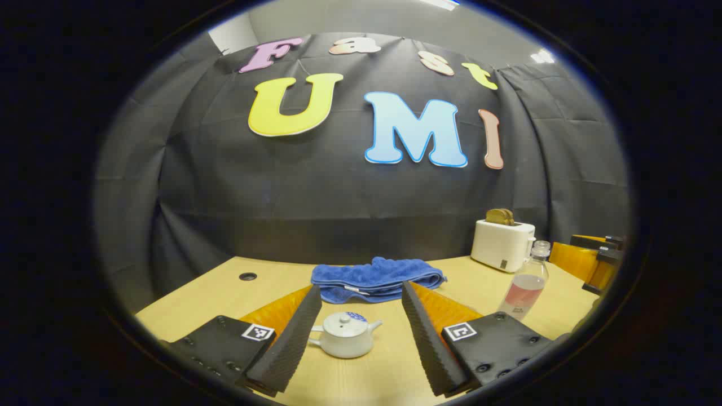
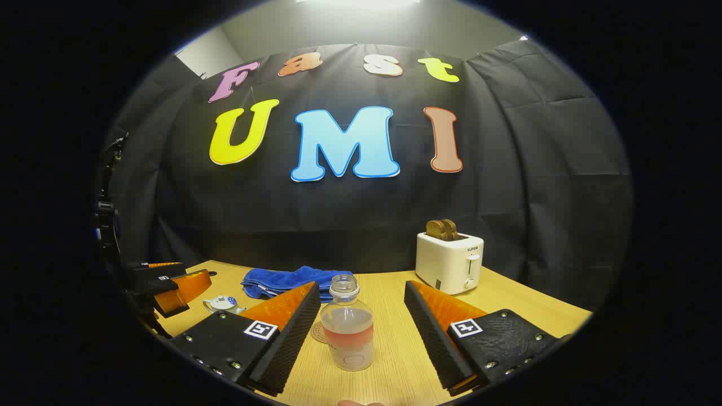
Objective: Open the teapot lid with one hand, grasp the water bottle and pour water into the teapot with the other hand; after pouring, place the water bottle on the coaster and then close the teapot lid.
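Observation:
A small white teapot with its lid on stands on the wooden table, between the spread fingers of my left gripper, which is open and apart from it. The teapot also shows at the far left in the right gripper view, beside the left gripper. A clear uncapped water bottle holding pinkish water stands between the fingers of my open right gripper, untouched. A round coaster lies just behind the bottle on its left. The bottle stands right of the teapot in the left gripper view.
A folded blue towel lies behind the teapot. A white toaster with bread in it stands at the back right of the table. A small round hole is in the tabletop at the left.

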Motion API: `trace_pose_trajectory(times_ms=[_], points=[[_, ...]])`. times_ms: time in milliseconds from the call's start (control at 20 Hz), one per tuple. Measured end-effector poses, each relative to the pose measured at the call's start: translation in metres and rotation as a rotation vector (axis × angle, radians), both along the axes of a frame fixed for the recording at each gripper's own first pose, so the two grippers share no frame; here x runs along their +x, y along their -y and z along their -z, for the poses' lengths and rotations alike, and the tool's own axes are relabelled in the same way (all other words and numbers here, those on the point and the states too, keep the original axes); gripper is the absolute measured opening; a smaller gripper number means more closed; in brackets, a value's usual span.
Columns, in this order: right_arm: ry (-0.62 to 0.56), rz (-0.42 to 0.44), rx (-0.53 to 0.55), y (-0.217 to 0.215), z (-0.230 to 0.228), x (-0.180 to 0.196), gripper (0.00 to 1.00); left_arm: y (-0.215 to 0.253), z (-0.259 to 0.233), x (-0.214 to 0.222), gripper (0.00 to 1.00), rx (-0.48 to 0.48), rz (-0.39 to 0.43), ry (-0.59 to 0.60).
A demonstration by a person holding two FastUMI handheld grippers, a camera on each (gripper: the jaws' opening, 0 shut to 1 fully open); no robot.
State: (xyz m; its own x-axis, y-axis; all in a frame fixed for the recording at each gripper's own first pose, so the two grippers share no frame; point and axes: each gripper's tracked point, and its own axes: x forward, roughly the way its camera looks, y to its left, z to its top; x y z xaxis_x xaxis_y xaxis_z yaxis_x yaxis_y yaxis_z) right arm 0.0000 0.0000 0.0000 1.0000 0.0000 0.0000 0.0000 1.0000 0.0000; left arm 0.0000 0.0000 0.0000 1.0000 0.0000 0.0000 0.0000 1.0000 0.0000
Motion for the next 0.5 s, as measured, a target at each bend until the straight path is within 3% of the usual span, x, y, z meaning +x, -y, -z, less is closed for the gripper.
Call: trace_pose_trajectory(times_ms=[500], points=[[-0.009, -0.002, -0.004, -0.0006, 0.0040, 0.0005, 0.96, -0.0052, 0.0076, 0.0065, 0.91, -0.007, -0.003, -0.017]])
